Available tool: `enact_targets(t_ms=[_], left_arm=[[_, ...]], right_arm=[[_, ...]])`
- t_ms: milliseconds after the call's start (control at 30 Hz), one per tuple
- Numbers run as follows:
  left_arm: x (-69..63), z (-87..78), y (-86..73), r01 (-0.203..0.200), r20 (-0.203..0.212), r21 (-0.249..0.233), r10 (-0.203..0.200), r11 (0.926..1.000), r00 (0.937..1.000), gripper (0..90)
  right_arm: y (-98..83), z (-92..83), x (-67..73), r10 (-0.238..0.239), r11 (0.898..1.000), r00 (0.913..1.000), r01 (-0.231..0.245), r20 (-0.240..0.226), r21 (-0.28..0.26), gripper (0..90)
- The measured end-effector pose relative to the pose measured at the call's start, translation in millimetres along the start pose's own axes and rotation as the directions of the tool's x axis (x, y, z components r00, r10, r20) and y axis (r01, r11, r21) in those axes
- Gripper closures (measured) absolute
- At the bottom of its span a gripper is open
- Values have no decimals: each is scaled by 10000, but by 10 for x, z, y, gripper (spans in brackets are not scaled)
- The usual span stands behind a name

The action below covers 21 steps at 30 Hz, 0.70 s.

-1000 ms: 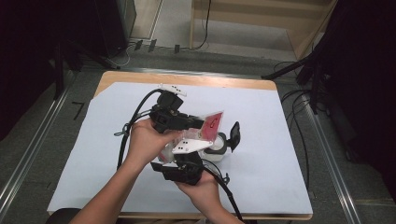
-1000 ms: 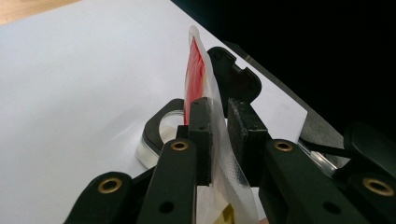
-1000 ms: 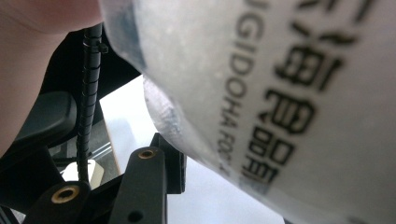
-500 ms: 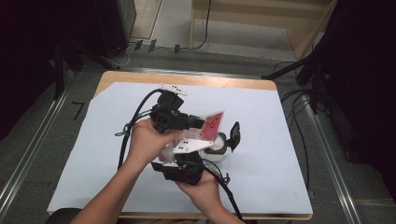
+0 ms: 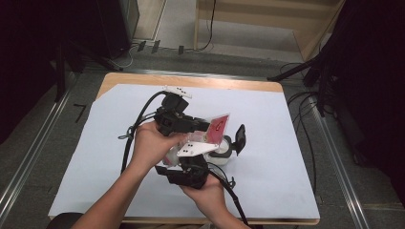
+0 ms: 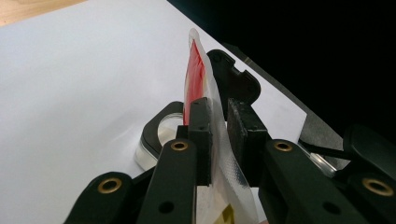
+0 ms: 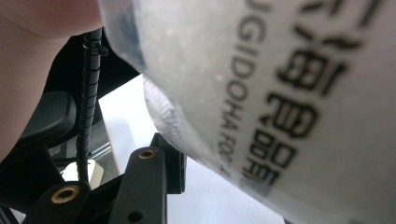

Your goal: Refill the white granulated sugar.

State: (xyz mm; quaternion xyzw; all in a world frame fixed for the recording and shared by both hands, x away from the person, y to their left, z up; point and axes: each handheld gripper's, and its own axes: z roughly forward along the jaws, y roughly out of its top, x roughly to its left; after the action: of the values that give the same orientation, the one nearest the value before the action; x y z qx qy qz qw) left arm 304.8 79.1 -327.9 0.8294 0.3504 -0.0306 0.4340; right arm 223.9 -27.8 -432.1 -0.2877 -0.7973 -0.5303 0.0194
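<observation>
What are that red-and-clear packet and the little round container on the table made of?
The packet looks like thin glossy plastic film: translucent, with a textured sealed edge and red print. The container seems clear plastic or glass with a black rim and a hinged black lid; which, I cannot tell.

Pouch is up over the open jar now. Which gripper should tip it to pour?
Left, I'd say. The left gripper pinches the pouch by its sealed edge, directly above the jar. The right gripper sits lower, at the pouch's bottom end, better suited to steadying.
</observation>
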Motion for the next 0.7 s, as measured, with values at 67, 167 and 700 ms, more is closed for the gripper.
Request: enact_targets(t_ms=[67, 167, 700], left_arm=[[-1, 3, -3, -14, 58, -51, 14, 10000, 10000, 805], [-13, 7, 0, 7, 30, -30, -7, 10000, 10000, 806], [-29, 13, 14, -66, -36, 3, 66, 10000, 10000, 808]], right_arm=[[-1, -1, 1, 1, 10000, 10000, -1, -3, 5, 637], [-3, -4, 1, -13, 10000, 10000, 13, 2, 3, 637], [-3, -7, 5, -143, 9999, 9998, 143, 125, 1, 635]])
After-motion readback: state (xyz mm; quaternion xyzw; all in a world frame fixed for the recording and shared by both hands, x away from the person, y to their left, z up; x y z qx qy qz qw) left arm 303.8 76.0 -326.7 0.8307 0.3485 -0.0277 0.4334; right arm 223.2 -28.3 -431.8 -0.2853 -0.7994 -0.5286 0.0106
